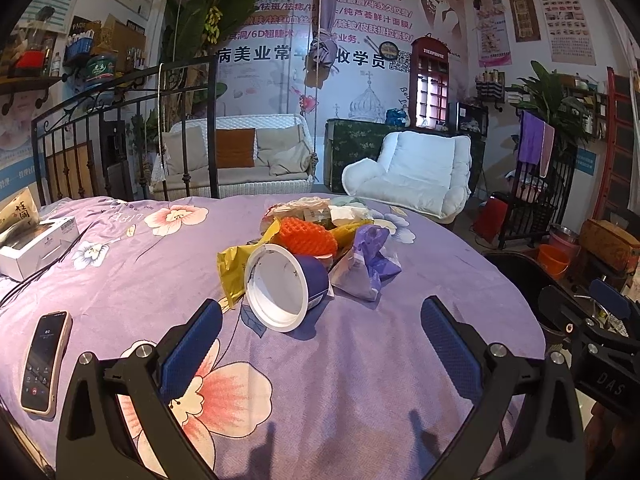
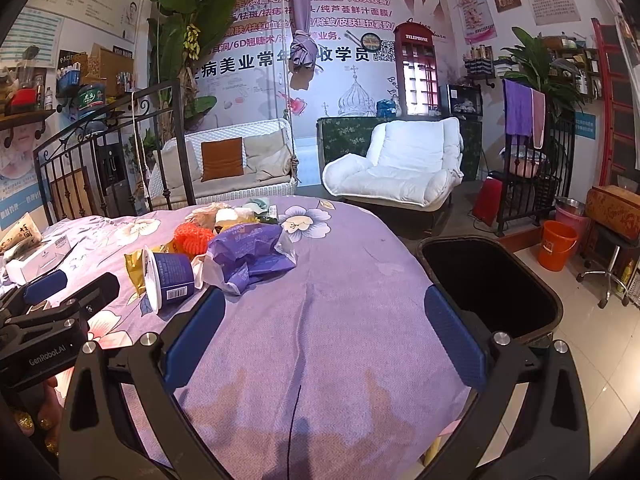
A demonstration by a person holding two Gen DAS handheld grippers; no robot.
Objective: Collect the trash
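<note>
1. On the purple flowered bed cover (image 1: 360,380), the trash sits in one loose heap near the far middle: a tipped blue-and-white cup (image 1: 286,286) at the front with its mouth towards the left tongs, a yellow wrapper (image 1: 230,276) under its side, an orange mesh sleeve (image 1: 308,236) behind it, and a crumpled purple bag (image 2: 248,256) touching the cup.
2. Both tools are empty. The left tongs (image 1: 320,332) are spread wide just short of the cup, and the right tongs (image 2: 324,320) are equally spread over bare cloth between the heap and the black bin (image 2: 492,292) at the bed's edge.
3. The cup lies on its side (round, so likely to roll); closing on its rim at an angle could squirt it away or push it deeper into the heap.
4. The bag and wrapper are thin and slack. I would expect a shallow pinch to slip off, and a deep one to catch the bed cover and drag it along.
5. The pieces overlap, so lifting one may scatter the others towards the bed's edge.
6. A phone (image 1: 44,364) lies near the left tongs, and a white box (image 1: 36,248) with a cable sits further off; a wide sweep could knock either one.
7. The bin's mouth is narrow from here, so an early release risks dropping things onto the tiled floor (image 2: 592,360).
</note>
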